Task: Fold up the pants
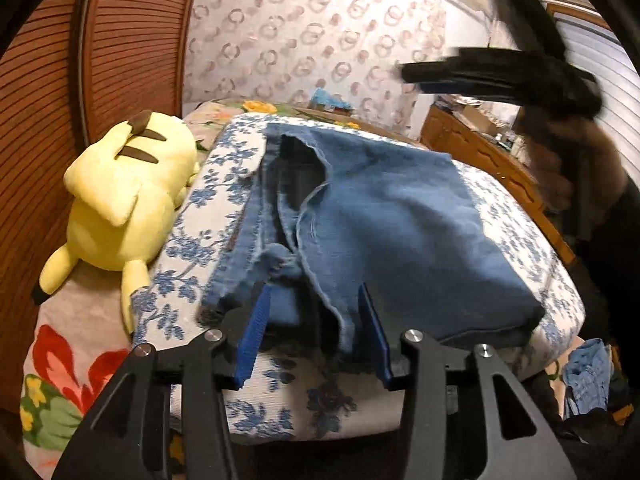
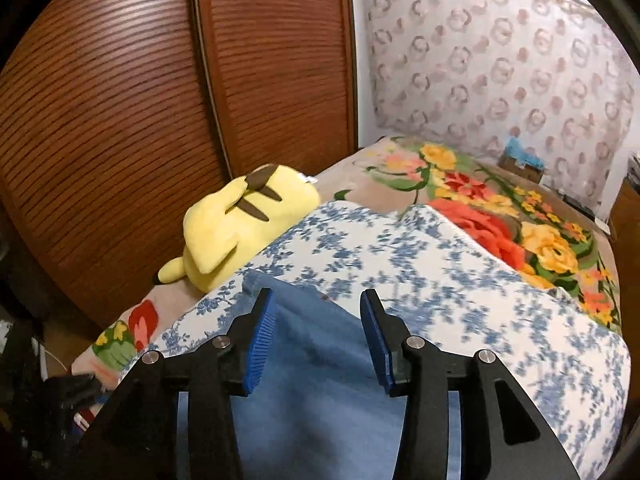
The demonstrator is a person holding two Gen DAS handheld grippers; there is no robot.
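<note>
Denim pants (image 1: pixel 384 216) folded on blue-flowered cushion (image 1: pixel 208 208), beside yellow plush (image 1: pixel 124 200)

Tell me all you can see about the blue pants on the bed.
The pants are blue denim with frayed pale edges, folded into a thick, uneven stack. They lie on the white cushion with a blue flower print. The open left gripper straddles their near edge; its pads do not press the cloth.
</note>
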